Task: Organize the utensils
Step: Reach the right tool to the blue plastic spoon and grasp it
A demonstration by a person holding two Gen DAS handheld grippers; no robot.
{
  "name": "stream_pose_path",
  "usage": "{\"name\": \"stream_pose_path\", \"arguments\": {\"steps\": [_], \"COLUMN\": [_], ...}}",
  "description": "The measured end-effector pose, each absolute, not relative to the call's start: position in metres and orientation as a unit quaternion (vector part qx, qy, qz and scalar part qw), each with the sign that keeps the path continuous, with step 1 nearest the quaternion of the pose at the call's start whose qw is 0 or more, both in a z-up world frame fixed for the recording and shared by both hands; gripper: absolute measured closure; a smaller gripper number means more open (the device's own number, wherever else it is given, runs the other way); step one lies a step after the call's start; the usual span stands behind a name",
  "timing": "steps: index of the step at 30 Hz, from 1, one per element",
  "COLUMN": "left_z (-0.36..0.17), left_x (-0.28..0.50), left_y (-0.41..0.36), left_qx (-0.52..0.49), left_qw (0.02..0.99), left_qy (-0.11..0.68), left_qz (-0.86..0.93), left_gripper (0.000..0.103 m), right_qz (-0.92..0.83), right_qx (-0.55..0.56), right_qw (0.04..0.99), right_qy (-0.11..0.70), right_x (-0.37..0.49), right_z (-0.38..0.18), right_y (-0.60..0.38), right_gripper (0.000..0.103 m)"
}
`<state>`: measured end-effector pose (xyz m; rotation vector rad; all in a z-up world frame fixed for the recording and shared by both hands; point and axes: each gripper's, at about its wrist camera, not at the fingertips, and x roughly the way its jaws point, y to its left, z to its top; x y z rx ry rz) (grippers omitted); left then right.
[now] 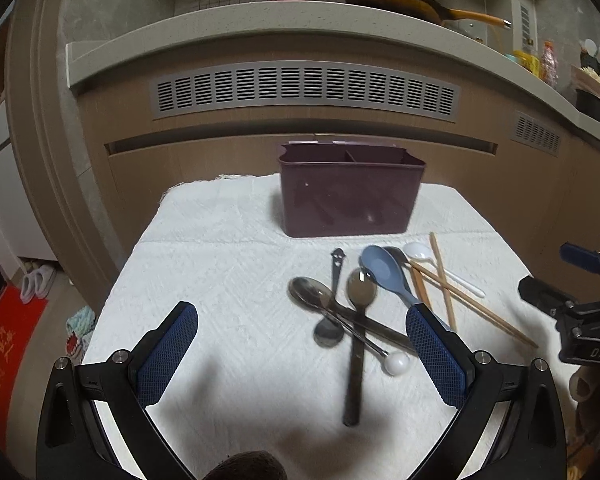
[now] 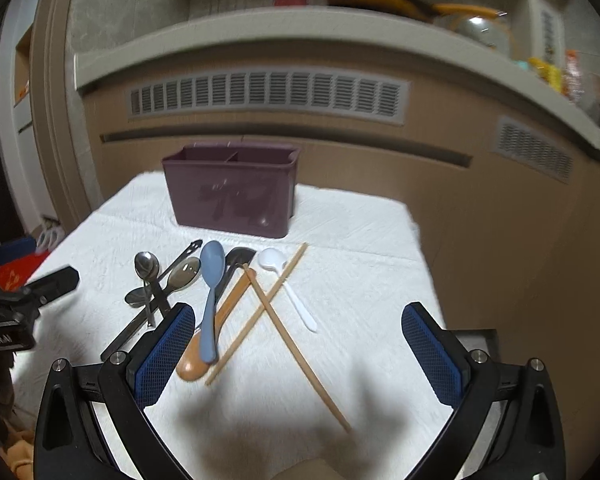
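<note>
Both your left claw (image 1: 302, 350) and right claw (image 2: 298, 354) hang spread and empty; the crossed chopsticks (image 2: 278, 320) just ahead of the right one look light, stiff and slippery, so pinch mid-shaft, box (image 2: 232, 194) beyond

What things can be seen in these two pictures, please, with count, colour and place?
utensil holder: one, dark purple, divided inside, far end of the cloth
cloth: one, white, covers the table
metal spoons: about three, silver, piled left of the blue spoon
blue spoon: one, middle of the pile
wooden spoon: one, brown, under the blue spoon
white spoon: one, right side
chopsticks: two, wooden, crossed
left gripper: open, empty
right gripper: open, empty
</note>
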<state>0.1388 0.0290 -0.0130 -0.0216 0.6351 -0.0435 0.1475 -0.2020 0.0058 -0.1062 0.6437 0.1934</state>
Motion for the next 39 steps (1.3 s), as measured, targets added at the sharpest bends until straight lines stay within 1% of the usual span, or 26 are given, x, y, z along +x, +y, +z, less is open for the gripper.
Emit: {"name": "stream_pose_path", "arguments": {"steps": [4, 6, 7, 8, 9, 10, 11, 14, 18, 23, 27, 34, 36, 39], "left_z": [-0.018, -0.022, -0.025, -0.027, -0.029, -0.029, -0.03, -0.028, -0.029, -0.028, -0.03, -0.042, -0.044, -0.046], "left_x": [0.156, 0.163, 0.167, 0.169, 0.171, 0.172, 0.173, 0.176, 0.185, 0.197, 0.197, 0.197, 0.195, 0.193], "left_y": [0.053, 0.065, 0.072, 0.077, 0.082, 0.085, 0.088, 0.099, 0.118, 0.124, 0.115, 0.1, 0.096, 0.09], "left_qx": [-0.013, -0.011, -0.012, -0.013, -0.012, -0.008, -0.004, -0.01, -0.055, -0.089, -0.062, -0.023, -0.012, 0.006], "left_qw": [0.948, 0.946, 0.945, 0.944, 0.944, 0.946, 0.949, 0.952, 0.949, 0.945, 0.949, 0.943, 0.943, 0.94], "left_qy": [0.317, 0.323, 0.327, 0.328, 0.326, 0.32, 0.313, 0.303, 0.309, 0.313, 0.31, 0.333, 0.333, 0.339], "left_qz": [0.004, 0.023, 0.029, 0.034, 0.039, 0.042, 0.045, 0.047, 0.032, 0.011, 0.011, 0.006, 0.013, 0.025], "left_gripper": [0.0, 0.0, 0.0, 0.0, 0.0, 0.0, 0.0, 0.0, 0.0, 0.0, 0.0, 0.0, 0.0, 0.0], "right_qz": [0.13, 0.153, 0.167, 0.178, 0.189, 0.2, 0.212, 0.22, 0.226, 0.24, 0.239, 0.233, 0.235, 0.246], "right_qx": [-0.091, -0.115, -0.13, -0.143, -0.155, -0.163, -0.166, -0.192, -0.238, -0.245, -0.228, -0.237, -0.236, -0.222], "right_qw": [0.93, 0.923, 0.918, 0.911, 0.902, 0.891, 0.882, 0.87, 0.857, 0.844, 0.842, 0.847, 0.847, 0.845], "right_qy": [0.331, 0.333, 0.336, 0.343, 0.356, 0.373, 0.387, 0.397, 0.397, 0.413, 0.427, 0.416, 0.414, 0.42], "right_x": [0.18, 0.194, 0.202, 0.209, 0.217, 0.227, 0.235, 0.247, 0.252, 0.265, 0.281, 0.283, 0.281, 0.277], "right_z": [-0.001, -0.004, -0.007, -0.011, -0.016, -0.022, -0.027, -0.037, -0.046, -0.062, -0.068, -0.07, -0.069, -0.064], "right_y": [-0.174, -0.158, -0.149, -0.14, -0.132, -0.124, -0.118, -0.107, -0.099, -0.086, -0.079, -0.068, -0.068, -0.074], "right_gripper": [0.001, 0.005, 0.016, 0.034, 0.042, 0.056, 0.061, 0.061, 0.061, 0.061, 0.06, 0.061, 0.07, 0.07]}}
